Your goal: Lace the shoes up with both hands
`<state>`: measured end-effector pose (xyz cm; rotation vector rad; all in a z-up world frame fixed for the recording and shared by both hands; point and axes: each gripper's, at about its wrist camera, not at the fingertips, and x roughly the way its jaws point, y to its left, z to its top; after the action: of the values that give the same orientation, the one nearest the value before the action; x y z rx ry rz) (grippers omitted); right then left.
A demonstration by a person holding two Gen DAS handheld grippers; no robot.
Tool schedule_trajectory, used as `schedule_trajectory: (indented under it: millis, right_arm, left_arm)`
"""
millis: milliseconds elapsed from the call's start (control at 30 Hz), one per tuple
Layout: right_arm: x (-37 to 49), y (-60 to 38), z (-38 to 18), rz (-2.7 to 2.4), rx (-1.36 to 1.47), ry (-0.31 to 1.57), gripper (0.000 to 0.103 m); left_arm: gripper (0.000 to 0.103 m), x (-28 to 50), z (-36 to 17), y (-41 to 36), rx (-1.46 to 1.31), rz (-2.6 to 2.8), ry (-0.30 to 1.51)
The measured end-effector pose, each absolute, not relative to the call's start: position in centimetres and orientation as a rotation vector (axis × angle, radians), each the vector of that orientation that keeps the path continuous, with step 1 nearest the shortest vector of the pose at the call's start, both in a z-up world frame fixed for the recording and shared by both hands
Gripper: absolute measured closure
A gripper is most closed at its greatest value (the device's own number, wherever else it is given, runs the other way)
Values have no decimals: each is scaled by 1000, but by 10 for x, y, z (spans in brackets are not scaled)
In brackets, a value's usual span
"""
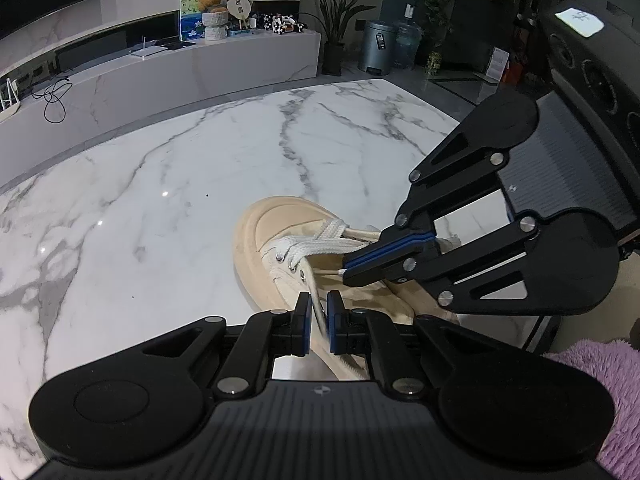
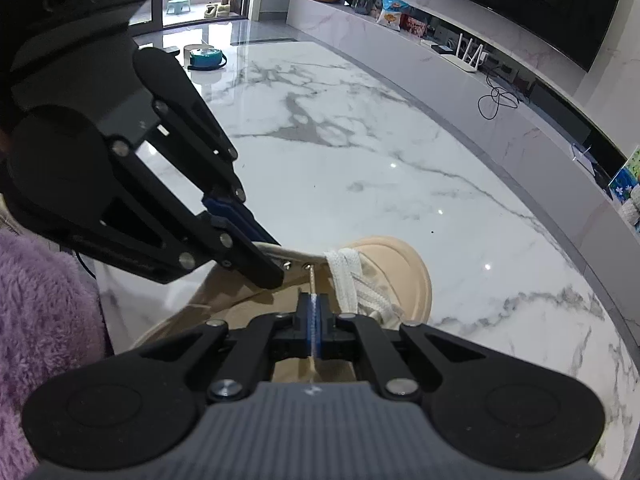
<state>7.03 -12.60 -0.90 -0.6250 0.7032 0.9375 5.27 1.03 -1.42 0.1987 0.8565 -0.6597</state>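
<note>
A beige canvas shoe [image 1: 280, 236] with white laces [image 1: 320, 244] lies on the white marble table [image 1: 160, 200], toe pointing away. My left gripper [image 1: 319, 306] is slightly open, with a lace strand [image 1: 314, 292] running between its blue pads [image 1: 305, 320]. My right gripper [image 1: 347, 270] comes in from the right, shut on the other lace end. In the right wrist view, my right gripper [image 2: 314, 300] is shut on the lace [image 2: 313, 308] just below an eyelet [image 2: 309, 267] of the shoe [image 2: 392, 272]. My left gripper [image 2: 276, 276] reaches in from the left.
A purple fluffy sleeve [image 1: 600, 392] is at the lower right. A low marble TV console [image 1: 160, 72] with toys and a plant [image 1: 334, 20] runs behind the table. A teal container [image 2: 205, 58] sits at the table's far end.
</note>
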Motion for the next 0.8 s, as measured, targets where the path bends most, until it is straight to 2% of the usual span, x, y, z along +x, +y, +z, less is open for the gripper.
schedule_trajectory:
  millis: [267, 733, 800]
  right_arm:
    - [72, -123, -12, 946, -630, 703, 101]
    - [79, -122, -11, 935, -582, 689, 101]
    - [78, -120, -12, 937, -575, 682, 100]
  left_arm:
    - [97, 54, -10, 4, 212, -682, 858]
    - [96, 47, 14, 7, 390, -757, 796]
    - [92, 52, 9, 5, 428, -781, 793]
